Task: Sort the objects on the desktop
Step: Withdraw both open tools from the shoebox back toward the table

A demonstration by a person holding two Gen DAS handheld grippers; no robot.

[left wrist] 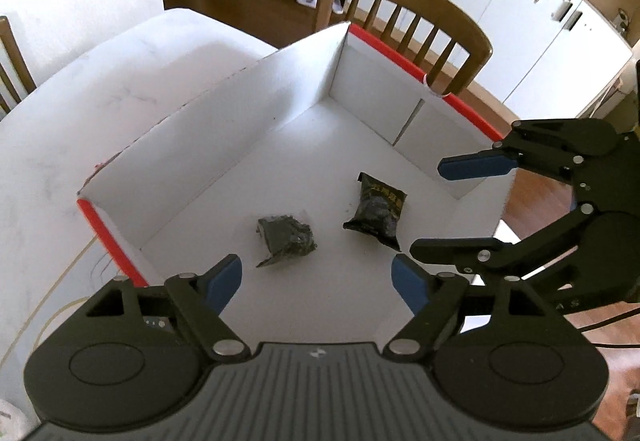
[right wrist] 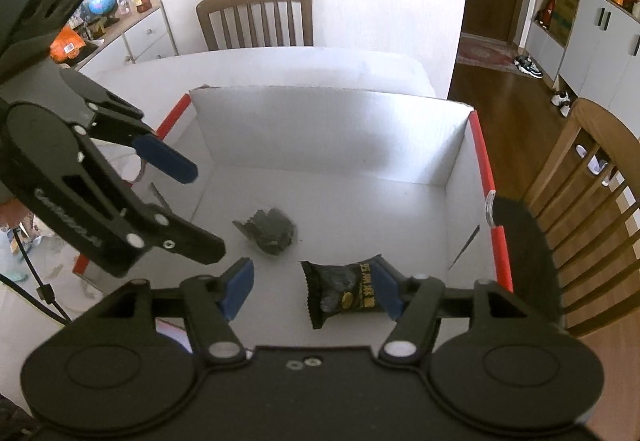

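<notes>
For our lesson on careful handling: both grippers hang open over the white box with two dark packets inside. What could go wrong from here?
1. The left gripper and right gripper are close together over the box; they might collide.
2. The right gripper's pad sits near the printed packet and could snag it.
3. The clear packet lies loose beside it; a stray finger could knock it.

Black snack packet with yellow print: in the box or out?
In. The packet lies flat on the white box floor, beside a crumpled dark wrapper.

I read only yellow Chinese characters printed on the black snack packet (right wrist: 344, 291) in the box; they are too blurred to transcribe.
</notes>
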